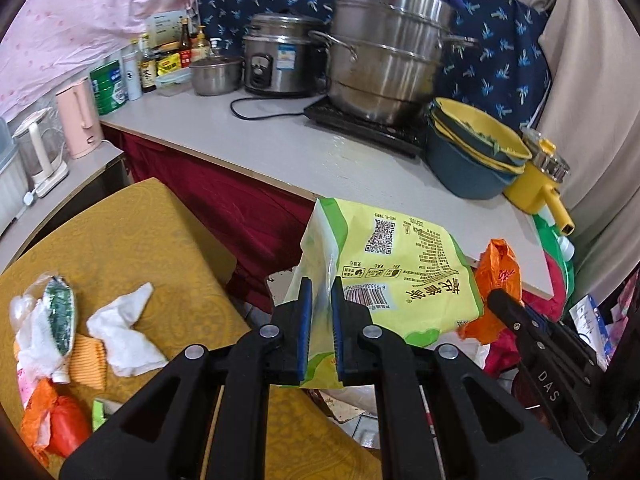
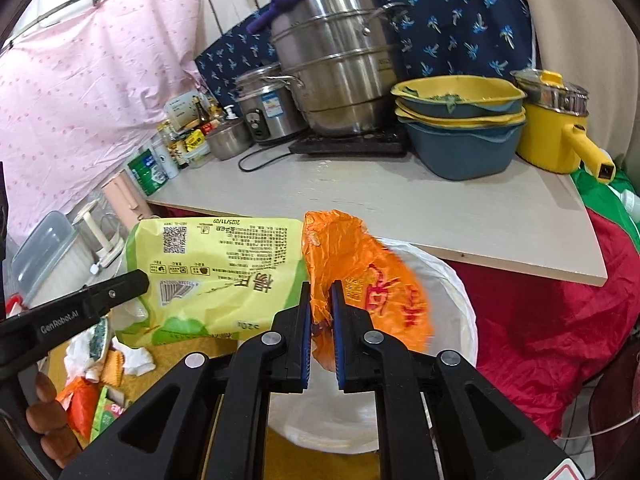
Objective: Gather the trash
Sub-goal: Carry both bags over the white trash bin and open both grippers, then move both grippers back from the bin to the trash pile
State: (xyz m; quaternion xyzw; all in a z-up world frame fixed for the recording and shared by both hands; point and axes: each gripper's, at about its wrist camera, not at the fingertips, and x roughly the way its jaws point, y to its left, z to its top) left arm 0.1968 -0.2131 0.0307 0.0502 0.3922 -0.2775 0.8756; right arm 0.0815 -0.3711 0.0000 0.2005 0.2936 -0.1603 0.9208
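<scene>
Here the left tongs (image 1: 320,320) are clamped on the lower edge of a yellow-green snack packet (image 1: 400,276), which hangs in the air past the corner of the yellow tabletop (image 1: 132,232), its printed back toward the camera. Just to its right, the right tongs (image 2: 320,320) pinch a crumpled orange plastic bag (image 2: 360,276) by a fold; packet and bag touch or nearly touch along their facing edges. In the right wrist view both hang above the white-lined bin (image 2: 452,312), whose rim curves out from behind the orange bag, with the bin mouth showing below and to the right of it.

More trash lies on the yellow tabletop: a white tissue (image 1: 124,328), a green foil wrapper (image 1: 60,312) and another orange bag (image 1: 44,424), grouped near its left edge and apart from the held items.

Behind, the grey counter (image 1: 280,152) ends in a straight front edge close above the held packet. It carries a steel steamer pot (image 1: 384,52), stacked blue and yellow basins (image 1: 472,156) near its right end and a yellow pot (image 2: 556,136). A red cloth (image 2: 560,320) crowds the bin's right side.
</scene>
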